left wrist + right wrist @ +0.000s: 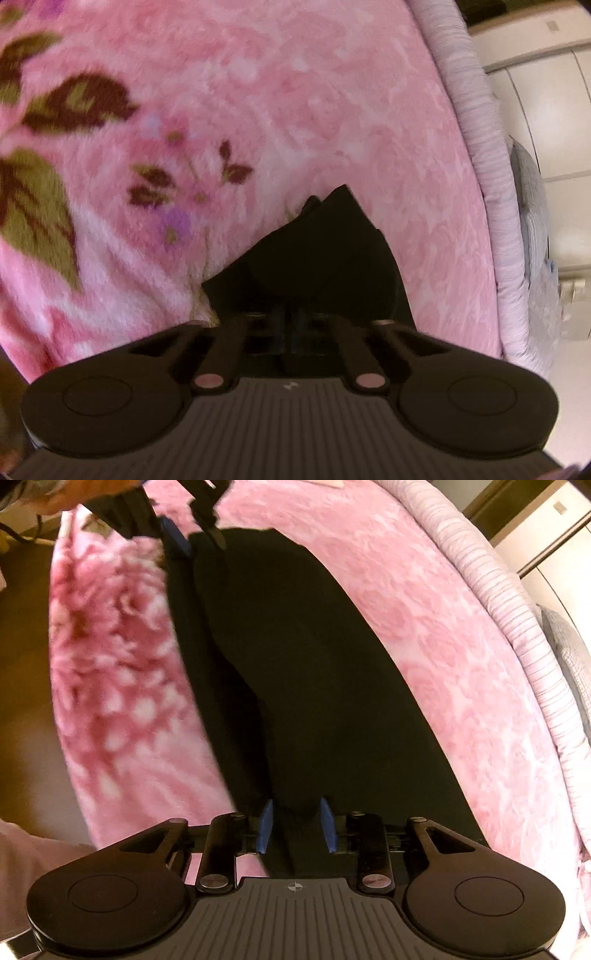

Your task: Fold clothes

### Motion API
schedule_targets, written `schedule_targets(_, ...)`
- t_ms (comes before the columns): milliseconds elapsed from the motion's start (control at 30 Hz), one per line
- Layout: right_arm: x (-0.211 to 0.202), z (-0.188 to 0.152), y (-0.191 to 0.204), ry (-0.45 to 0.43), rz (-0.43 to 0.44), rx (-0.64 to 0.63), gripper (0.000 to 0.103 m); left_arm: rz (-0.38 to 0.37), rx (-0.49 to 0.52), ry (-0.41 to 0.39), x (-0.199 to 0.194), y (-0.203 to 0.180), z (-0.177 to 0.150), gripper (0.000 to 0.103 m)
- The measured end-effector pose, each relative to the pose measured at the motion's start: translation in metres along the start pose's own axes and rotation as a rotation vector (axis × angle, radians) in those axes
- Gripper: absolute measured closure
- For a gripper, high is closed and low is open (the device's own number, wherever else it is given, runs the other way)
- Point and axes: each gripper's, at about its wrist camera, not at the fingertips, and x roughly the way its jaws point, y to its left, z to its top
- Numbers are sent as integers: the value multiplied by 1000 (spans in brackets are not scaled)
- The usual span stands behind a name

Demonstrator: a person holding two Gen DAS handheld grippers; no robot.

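Observation:
A long black garment (pixel 295 664) stretches across a pink floral blanket (pixel 443 627) from far to near in the right wrist view. My right gripper (pixel 296 812) has its blue fingers (pixel 266 823) on either side of a bunched near end of the cloth and holds it. At the far end my left gripper (pixel 192 535) pinches the other end. In the left wrist view the left gripper (pixel 291 317) is shut on a corner of the black garment (pixel 321 251), which sticks out ahead over the blanket (pixel 295 92).
A lilac ribbed border (pixel 498 602) rims the blanket on the right, with a grey pillow (pixel 569 650) beyond it. White cabinet fronts (pixel 554 92) stand further right. Brown floor (pixel 22 664) lies left of the bed. A pink sleeve (pixel 22 856) is at the lower left.

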Motion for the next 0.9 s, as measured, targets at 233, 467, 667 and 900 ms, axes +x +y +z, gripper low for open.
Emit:
schedule_targets(233, -12, -2, -18, -35, 67, 128, 102, -56, 156, -71, -37, -2, -8, 103)
schedule_targets(467, -9, -13, -8, -48, 63, 137, 102, 20, 251, -89, -15, 12, -17, 102)
schedule_targets(667, -26, -76, -43, -64, 119, 487, 87, 236, 388, -173, -34, -1, -42, 99)
schedule_targets(900, -46, -149, -85, -82, 184, 897, 82, 90, 640, -22, -38, -65, -129, 98)
